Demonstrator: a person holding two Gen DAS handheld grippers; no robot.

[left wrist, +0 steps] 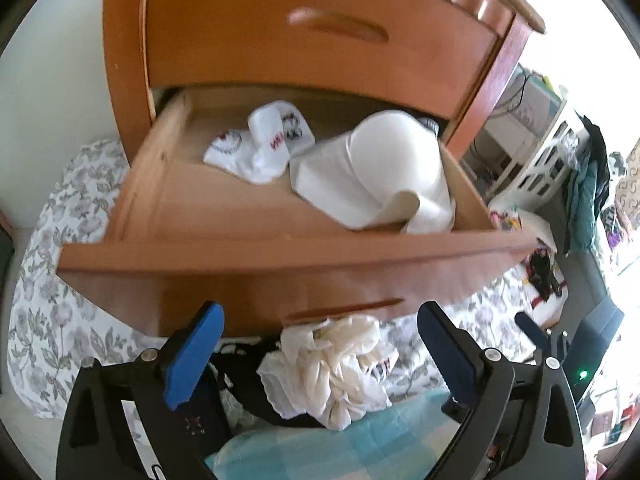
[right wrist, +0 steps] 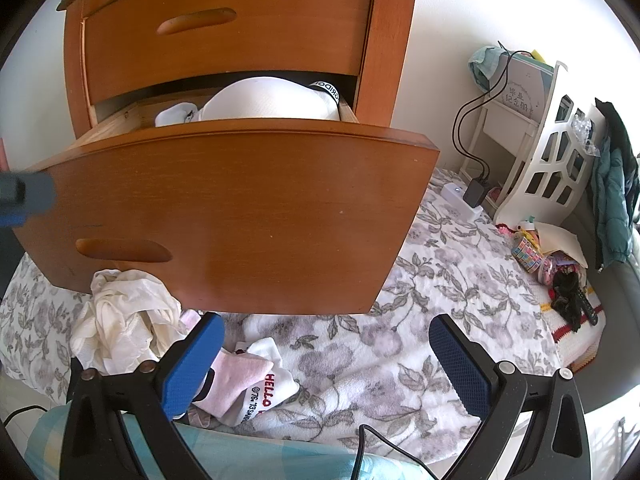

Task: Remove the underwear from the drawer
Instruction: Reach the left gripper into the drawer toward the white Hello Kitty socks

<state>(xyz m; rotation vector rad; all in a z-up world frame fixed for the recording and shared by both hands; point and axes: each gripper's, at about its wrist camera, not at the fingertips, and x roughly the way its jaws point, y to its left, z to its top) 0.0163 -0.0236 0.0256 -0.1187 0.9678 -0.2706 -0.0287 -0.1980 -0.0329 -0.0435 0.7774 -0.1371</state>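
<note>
1. Left tongs (left wrist: 320, 344): spread wide, nothing between the blue pads, hanging above a crumpled cream garment (left wrist: 332, 368) that lies on the floral bedding (left wrist: 52, 320) just below the drawer front.
2. Right tongs (right wrist: 326, 360): also spread wide and empty, low over the bedding, with a pink-and-white sock (right wrist: 256, 384) lying beside the left pad.
3. Further out: lower drawer (left wrist: 280, 252) pulled open from the wooden chest (left wrist: 320, 52), upper drawer shut.
4. Inside the drawer: a white folded piece of underwear (left wrist: 384, 168) on the right, rounded on top, one fold drooping at the front wall; printed white socks (left wrist: 264, 144) on the left, apart from it.
5. At the very back, from the right wrist view: a dark waistband with white lettering (right wrist: 328, 90), mostly hidden under the chest.
6. Likely step in hand: going back in for the white underwear, judged from empty tongs and a garment already out.
7. To do it well: keep the tongs wide, clear the front wall from above, come down over the near fold, not the rounded dome, which would probably slip.
8. Pinch deep into the cloth, lift straight up before drawing back, so nothing snags on the wall or drags the socks along.
9. Hold the right tongs clear of the drawer front.
</note>
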